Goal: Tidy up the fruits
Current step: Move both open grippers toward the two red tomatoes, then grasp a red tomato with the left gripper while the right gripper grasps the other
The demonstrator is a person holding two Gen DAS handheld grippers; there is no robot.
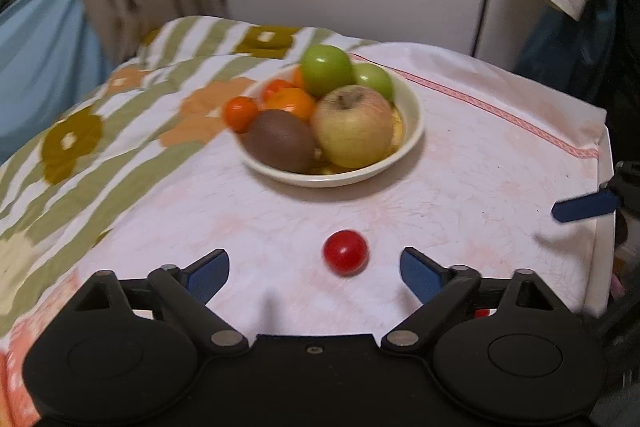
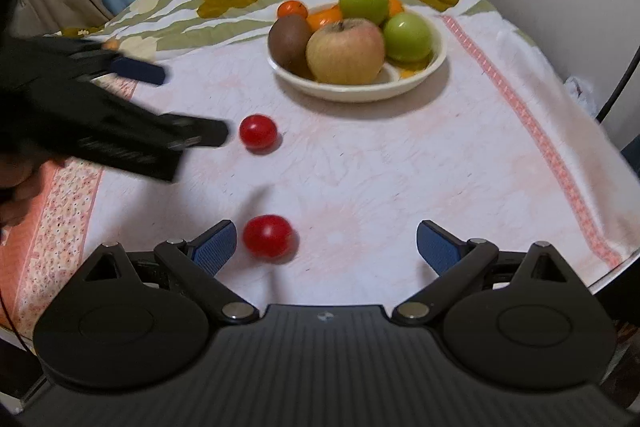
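Both my grippers, left gripper (image 1: 314,271) and right gripper (image 2: 326,247), are wide open, holding nothing. Each has a red tomato (image 1: 345,252) (image 2: 268,237) in front. Round tomatoes roll away if I bump them.

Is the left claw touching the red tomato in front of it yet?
Apart. In the left wrist view the left claw is open, and the red tomato sits on bare cloth between its fingers, with clear gaps on both sides.

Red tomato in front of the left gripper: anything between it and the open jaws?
Nothing visible. The red tomato lies on the bare cloth just ahead of the left gripper, apart from both pads. The bowl sits well beyond it.
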